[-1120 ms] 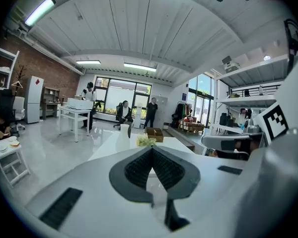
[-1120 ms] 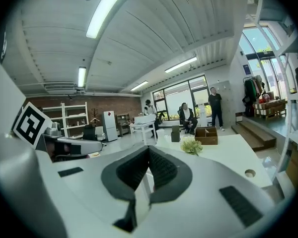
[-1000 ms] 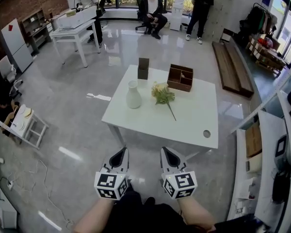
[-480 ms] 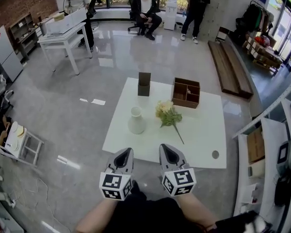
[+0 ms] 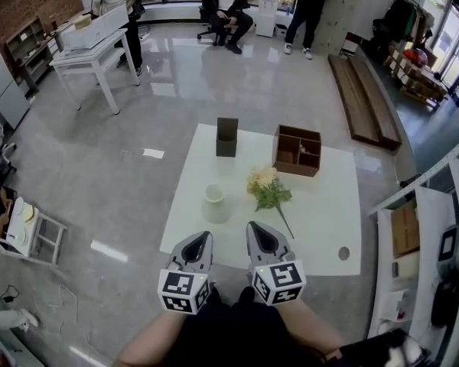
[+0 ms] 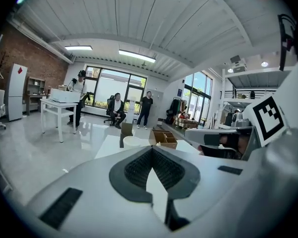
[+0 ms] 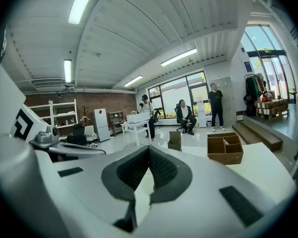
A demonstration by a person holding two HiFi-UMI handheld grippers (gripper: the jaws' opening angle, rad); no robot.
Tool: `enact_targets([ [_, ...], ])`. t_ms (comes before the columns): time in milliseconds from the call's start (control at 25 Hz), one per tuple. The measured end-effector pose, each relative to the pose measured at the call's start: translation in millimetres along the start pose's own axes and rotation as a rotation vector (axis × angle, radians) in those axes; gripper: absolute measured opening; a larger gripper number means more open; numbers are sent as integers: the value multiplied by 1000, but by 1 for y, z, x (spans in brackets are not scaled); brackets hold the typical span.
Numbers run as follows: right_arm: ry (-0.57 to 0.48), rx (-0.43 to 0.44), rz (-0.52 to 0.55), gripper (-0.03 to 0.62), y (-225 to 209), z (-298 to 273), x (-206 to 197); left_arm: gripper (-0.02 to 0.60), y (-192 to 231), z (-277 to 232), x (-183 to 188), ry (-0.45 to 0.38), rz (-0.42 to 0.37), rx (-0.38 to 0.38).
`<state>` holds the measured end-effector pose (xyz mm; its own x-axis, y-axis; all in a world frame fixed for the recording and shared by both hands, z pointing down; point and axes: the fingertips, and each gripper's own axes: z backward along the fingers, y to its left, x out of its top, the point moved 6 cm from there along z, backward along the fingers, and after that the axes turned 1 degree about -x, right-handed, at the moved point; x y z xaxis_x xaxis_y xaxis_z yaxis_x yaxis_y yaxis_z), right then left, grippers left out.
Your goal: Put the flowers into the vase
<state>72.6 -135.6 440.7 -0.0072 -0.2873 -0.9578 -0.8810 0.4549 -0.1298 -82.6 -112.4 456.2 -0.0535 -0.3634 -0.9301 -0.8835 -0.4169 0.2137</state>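
Counter (image 5: 321,205) closer now, near edge just ahead of fingers (image 7: 161,170). Left gripper (image 5: 197,241) and right gripper (image 5: 258,233) closed, empty. Open right, pinch flowers (image 5: 269,193) low on the stem; vase (image 5: 214,202) ahead of left.

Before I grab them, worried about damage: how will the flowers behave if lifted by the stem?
The flowers probably weigh little: one thin stem carries a small leafy head. Held by the stem's end, the head would likely droop or swing. Lying flat on the table, they seem unlikely to roll.
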Motion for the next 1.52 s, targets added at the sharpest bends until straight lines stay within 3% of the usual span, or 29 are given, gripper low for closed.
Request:
enact_targets([
  [280, 79, -15, -17, 2, -40, -19, -14, 3, -9, -31, -7, 48, -23, 4],
  [480, 191, -71, -10, 2, -77, -36, -47, 3, -9, -53, -22, 104, 19, -5],
  [760, 590, -107, 101, 3, -162, -83, -129, 3, -3, -65, -33, 154, 59, -14],
  [800, 646, -87, 105, 35, -170, -90, -134, 3, -2, -66, -33, 156, 59, -16],
  [840, 697, -65, 111, 142, -176, -96, -138, 3, -1, -66, -33, 159, 59, -16],
  [880, 742, -50, 124, 155, -181, -102, -140, 3, -1, -65, -34, 162, 60, -15],
  [1200, 1003, 21, 176, 107, -203, -132, -149, 3, 10, -60, -37, 172, 71, 4],
  [1520, 1146, 26, 126, 92, -215, -144, -167, 3, 16, -52, -41, 182, 71, 22],
])
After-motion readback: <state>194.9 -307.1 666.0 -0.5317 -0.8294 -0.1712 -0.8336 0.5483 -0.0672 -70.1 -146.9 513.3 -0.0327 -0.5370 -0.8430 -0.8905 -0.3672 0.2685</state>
